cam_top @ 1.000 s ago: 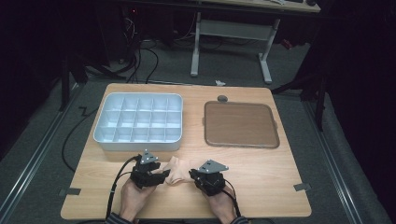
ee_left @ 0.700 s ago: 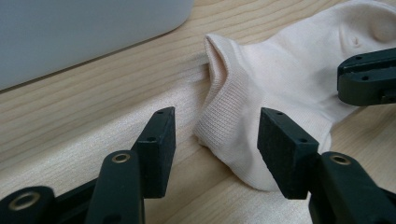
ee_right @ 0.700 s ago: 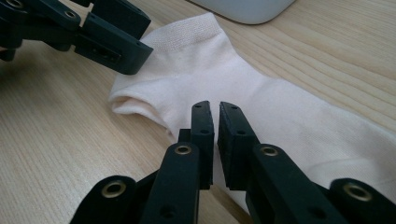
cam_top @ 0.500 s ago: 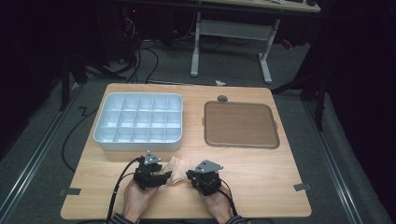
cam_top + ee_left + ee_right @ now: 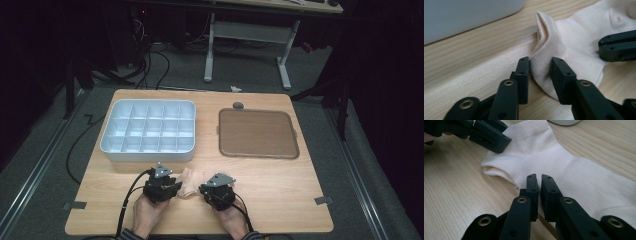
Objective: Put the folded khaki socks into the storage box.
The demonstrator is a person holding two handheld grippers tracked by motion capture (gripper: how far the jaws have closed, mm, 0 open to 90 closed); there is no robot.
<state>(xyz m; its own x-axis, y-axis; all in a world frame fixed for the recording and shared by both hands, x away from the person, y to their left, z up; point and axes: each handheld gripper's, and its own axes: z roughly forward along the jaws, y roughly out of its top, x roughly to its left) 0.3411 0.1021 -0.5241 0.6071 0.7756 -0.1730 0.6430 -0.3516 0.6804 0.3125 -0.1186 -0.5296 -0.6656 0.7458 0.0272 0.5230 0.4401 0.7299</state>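
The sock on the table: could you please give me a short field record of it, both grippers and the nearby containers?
item: cream sock, crumpled at the table's near edge
left gripper: just closed, fingers pinching a raised fold of the sock's edge
right gripper: shut on the sock's fabric
compartment tray: grey, empty, behind the sock
brown tray: flat, empty, to the right of the compartment tray

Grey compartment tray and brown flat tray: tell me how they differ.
The grey compartment tray is pale grey plastic; the brown flat tray is matte brown. The grey one is deep-walled and split into a grid of small cells; the brown one is shallow, with one undivided surface. The grey one sits on the left of the wooden table, the brown one on the right. Both are rounded rectangles, and both hold nothing.
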